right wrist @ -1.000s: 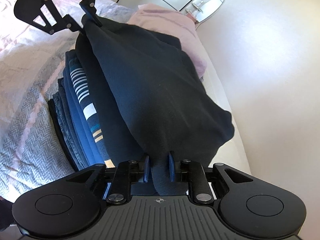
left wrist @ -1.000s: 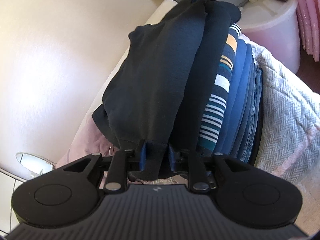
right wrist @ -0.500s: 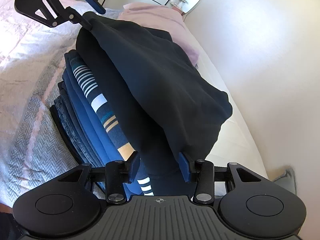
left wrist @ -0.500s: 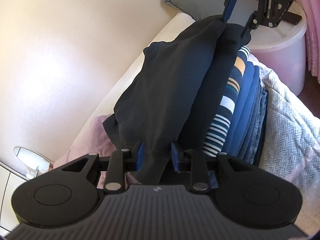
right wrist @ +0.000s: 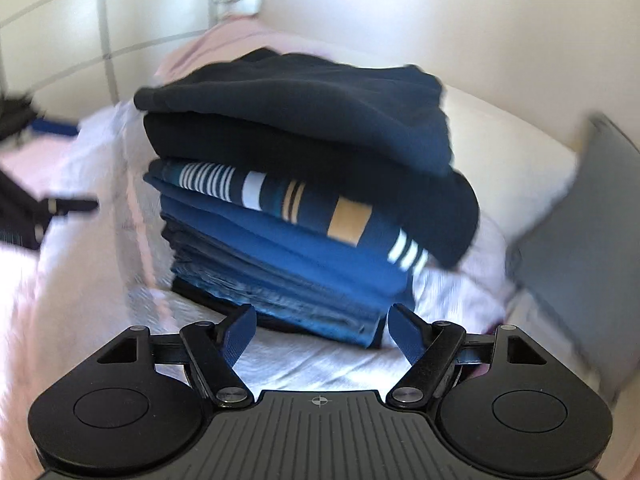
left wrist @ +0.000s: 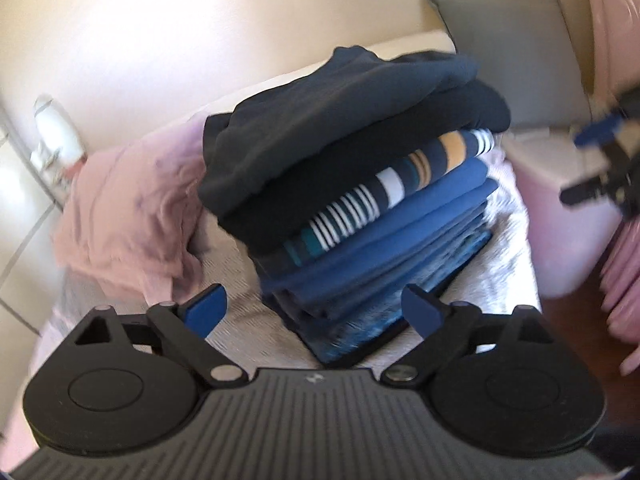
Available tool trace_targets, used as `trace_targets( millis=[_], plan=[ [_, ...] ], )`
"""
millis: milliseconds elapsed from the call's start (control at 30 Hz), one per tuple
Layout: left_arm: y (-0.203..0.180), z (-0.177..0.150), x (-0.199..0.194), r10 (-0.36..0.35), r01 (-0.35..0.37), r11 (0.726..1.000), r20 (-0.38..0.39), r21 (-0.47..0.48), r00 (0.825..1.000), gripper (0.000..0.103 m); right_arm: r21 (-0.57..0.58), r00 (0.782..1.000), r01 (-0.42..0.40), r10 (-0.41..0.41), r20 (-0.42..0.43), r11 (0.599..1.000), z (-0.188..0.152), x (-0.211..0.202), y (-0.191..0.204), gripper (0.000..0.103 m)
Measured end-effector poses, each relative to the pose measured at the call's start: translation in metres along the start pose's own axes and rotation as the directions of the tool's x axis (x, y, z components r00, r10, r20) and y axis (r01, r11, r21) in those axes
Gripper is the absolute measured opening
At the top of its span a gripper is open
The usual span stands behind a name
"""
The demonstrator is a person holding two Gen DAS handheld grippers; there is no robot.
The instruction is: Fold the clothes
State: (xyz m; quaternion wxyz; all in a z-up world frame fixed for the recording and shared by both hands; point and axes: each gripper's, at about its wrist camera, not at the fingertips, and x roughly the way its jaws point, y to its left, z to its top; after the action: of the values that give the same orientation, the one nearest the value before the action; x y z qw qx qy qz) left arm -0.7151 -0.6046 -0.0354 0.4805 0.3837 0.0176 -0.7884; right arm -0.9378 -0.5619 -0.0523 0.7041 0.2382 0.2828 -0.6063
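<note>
A folded dark navy garment lies on top of a stack of folded clothes, over a striped blue piece and several plain blue ones. My left gripper hangs back from the stack's near end, jaws opening wide, nothing between its blue pads. My right gripper stands off the stack's other end, jaws opening too and empty. The right gripper shows blurred at the far right edge of the left wrist view, and the left gripper at the left edge of the right wrist view.
The stack rests on a pale herringbone bedspread. A crumpled pink garment lies beside it against the cream wall. A grey pillow and a pinkish white tub sit at the other end.
Both grippers let go of the dark navy garment, opened wide and drew back from the stack. Both rolled, so the stack now appears level. The garment lies flat on top.
</note>
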Motion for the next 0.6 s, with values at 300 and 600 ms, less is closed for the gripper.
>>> trace_targets(
  millis=[300,600],
  plan=[
    [-0.008,-0.059,-0.099,0.012,-0.005,0.993,0.061,-0.117,0.998,0.099,0.216,0.985,0.098,-0.125,0.116,0.972,-0.078,-0.097,0.086,0.077],
    [-0.025,-0.084,-0.146,-0.005,0.017,0.969,0.048,-0.245,0.999,0.099,0.279,0.979,0.123,-0.163,0.123,0.952,-0.095,-0.141,0.128,0.077]
  ],
)
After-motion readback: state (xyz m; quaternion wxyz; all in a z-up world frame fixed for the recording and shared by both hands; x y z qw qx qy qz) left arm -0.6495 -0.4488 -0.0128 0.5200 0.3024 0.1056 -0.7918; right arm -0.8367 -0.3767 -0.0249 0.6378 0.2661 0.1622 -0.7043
